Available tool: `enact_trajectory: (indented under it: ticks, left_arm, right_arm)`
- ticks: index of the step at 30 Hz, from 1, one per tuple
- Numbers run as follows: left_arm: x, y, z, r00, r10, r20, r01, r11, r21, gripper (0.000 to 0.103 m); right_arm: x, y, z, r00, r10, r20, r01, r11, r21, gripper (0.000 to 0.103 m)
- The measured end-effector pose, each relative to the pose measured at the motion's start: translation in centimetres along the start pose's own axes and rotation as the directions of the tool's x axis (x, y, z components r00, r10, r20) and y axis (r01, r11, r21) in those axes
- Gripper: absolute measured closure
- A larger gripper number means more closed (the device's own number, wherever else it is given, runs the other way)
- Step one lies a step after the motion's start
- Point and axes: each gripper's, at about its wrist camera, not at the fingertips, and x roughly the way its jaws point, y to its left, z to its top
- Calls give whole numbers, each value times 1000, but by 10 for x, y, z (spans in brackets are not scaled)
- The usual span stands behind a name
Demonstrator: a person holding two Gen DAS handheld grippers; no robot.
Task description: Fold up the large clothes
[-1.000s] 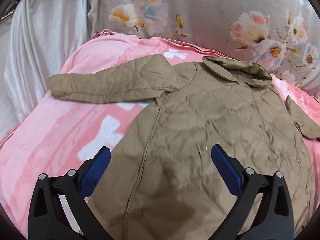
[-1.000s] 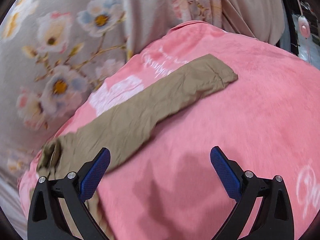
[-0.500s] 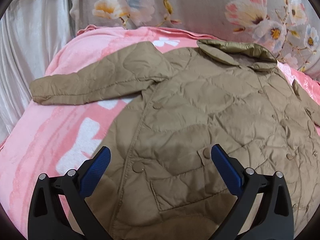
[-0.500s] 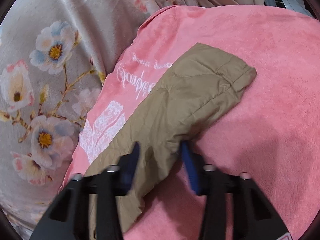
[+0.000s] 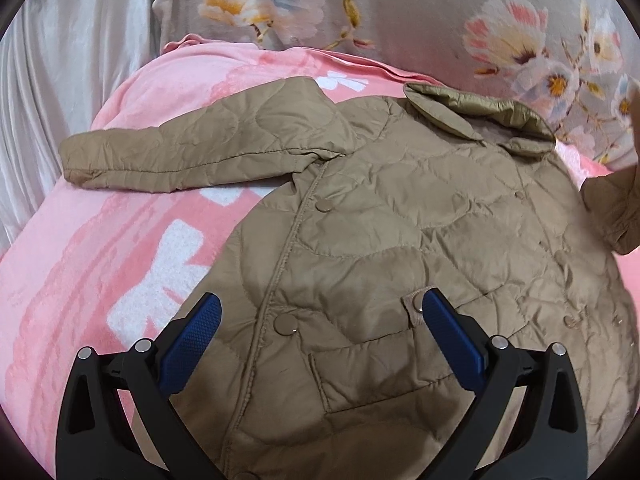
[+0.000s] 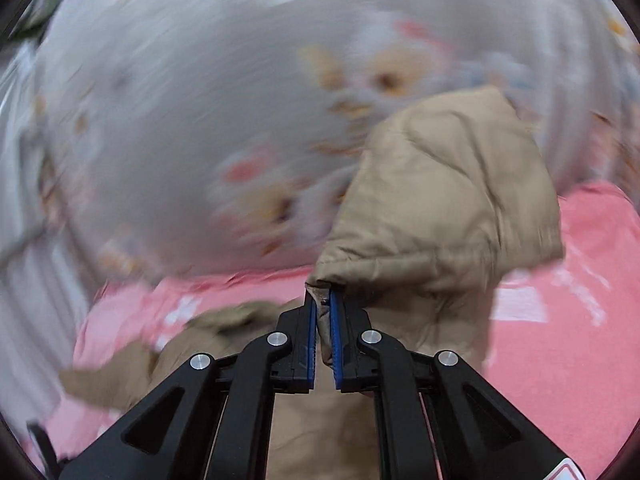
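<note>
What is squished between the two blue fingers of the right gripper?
In the right wrist view, the right gripper is closing on the tan jacket's sleeve; a fold of it sits pinched between the pads, lifted above the pink blanket.

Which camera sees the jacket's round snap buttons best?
The left wrist view: the jacket lies spread flat and sharp there, with snap buttons clear along its front. The right wrist view is blurred, showing only the lifted sleeve and no buttons.

No writing can be read: the pink blanket (image 5: 132, 216) bears only white shapes, and a red-edged sticker (image 6: 568, 472) on the right tongs is cut off.
</note>
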Motion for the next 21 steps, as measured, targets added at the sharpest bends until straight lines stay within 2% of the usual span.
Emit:
enact_trajectory:
  ticks: [3,5,7,9,10,11,12,15,17,19,21]
  left_arm:
    - [-4,11,3,1000,-8,3,8,1000,-24,5]
    - [-7,19,6,1000,-7,5,7,999,-36,5]
    - [-8,28,9,1000,-8,4,8,999,-50,5]
    - [-8,38,12,1000,-28,-3,28,997,-71,5]
    - [-8,42,15,999,-51,-9,50,995,-82,5]
    - [-8,45,17,997,-71,-20,69,994,-88,5]
    - [-9,48,20,994,-107,-23,104,989,-101,5]
    - [-9,52,30,970,-241,-35,233,959,-159,5]
    - [-8,48,39,945,-324,-39,311,930,-197,5]
    - [-3,39,48,918,-393,-49,373,900,-227,5]
    - [5,29,54,895,-441,-70,410,875,-259,5]
  right_arm:
    - [27,72,-26,985,125,-121,-137,985,-100,96]
    - [42,111,-53,964,172,-203,-203,968,-145,96]
    - [58,142,-84,942,174,-286,-236,951,-201,95]
    - [72,162,-116,915,165,-368,-260,939,-226,88]
    - [80,170,-134,893,163,-421,-276,935,-224,86]
    - [85,174,-148,875,160,-457,-284,934,-217,77]
    - [88,173,-155,868,159,-469,-285,935,-211,67]
    - [73,168,-168,863,196,-466,-307,936,-174,53]
    - [63,156,-164,868,215,-448,-310,939,-149,49]
    - [53,143,-153,882,205,-424,-283,950,-129,47]
    - [46,131,-145,888,199,-414,-265,958,-108,47]
